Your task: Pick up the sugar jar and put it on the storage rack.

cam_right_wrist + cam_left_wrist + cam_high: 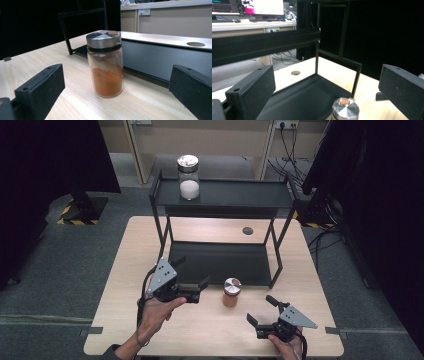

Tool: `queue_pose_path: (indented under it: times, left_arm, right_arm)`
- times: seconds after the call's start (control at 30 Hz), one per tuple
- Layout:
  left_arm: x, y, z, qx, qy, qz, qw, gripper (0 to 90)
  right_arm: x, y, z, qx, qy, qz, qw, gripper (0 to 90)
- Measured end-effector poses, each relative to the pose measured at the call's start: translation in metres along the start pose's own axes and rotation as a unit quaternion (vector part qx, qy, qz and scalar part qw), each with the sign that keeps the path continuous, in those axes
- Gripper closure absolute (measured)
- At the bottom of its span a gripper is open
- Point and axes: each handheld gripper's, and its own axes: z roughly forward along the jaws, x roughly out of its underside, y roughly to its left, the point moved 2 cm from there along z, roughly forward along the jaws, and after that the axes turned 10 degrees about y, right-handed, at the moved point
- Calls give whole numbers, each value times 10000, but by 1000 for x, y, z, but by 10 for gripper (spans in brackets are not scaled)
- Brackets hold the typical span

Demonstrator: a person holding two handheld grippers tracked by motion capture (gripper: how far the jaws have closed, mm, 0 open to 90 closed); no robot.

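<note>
A glass spice jar [231, 293] with orange powder and a silver lid stands upright on the wooden table, just in front of the black rack's lower shelf [220, 262]. My left gripper [192, 272] is open to the jar's left, and its own view catches the jar's lid [345, 107] low between the jaws of the left gripper [327, 92]. My right gripper [262, 310] is open to the front right of the jar. In the right gripper view the jar [106, 65] stands a short way ahead of the right gripper [116, 91], untouched.
A second jar [189, 177] with white powder stands on the rack's top shelf [235, 192], at its left end. The table [130, 270] has a round cable hole [247, 230] behind the rack. Dark curtains and cables surround the table.
</note>
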Motion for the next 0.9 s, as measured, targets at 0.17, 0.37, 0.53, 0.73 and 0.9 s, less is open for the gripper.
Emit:
queue_pose_path:
  times: [0.17, 0.37, 0.53, 0.73, 0.9]
  left_arm:
    - [13, -1, 0, 135, 43, -79, 9999, 3]
    - [31, -5, 0, 134, 75, -9, 9999, 3]
    - [48, -8, -2, 158, 199, 11, 9997, 3]
    - [68, -7, -5, 135, 277, -41, 9995, 3]
    - [84, -7, -8, 185, 295, -142, 9993, 3]
  right_arm:
    - [0, 0, 0, -4, 0, 16, 10000, 6]
    - [0, 0, 0, -9, -13, 0, 10000, 6]
    - [0, 0, 0, -14, -22, 4, 10000, 6]
    - [0, 0, 0, -14, -21, -1, 10000, 6]
    - [0, 0, 0, -5, -19, -3, 10000, 6]
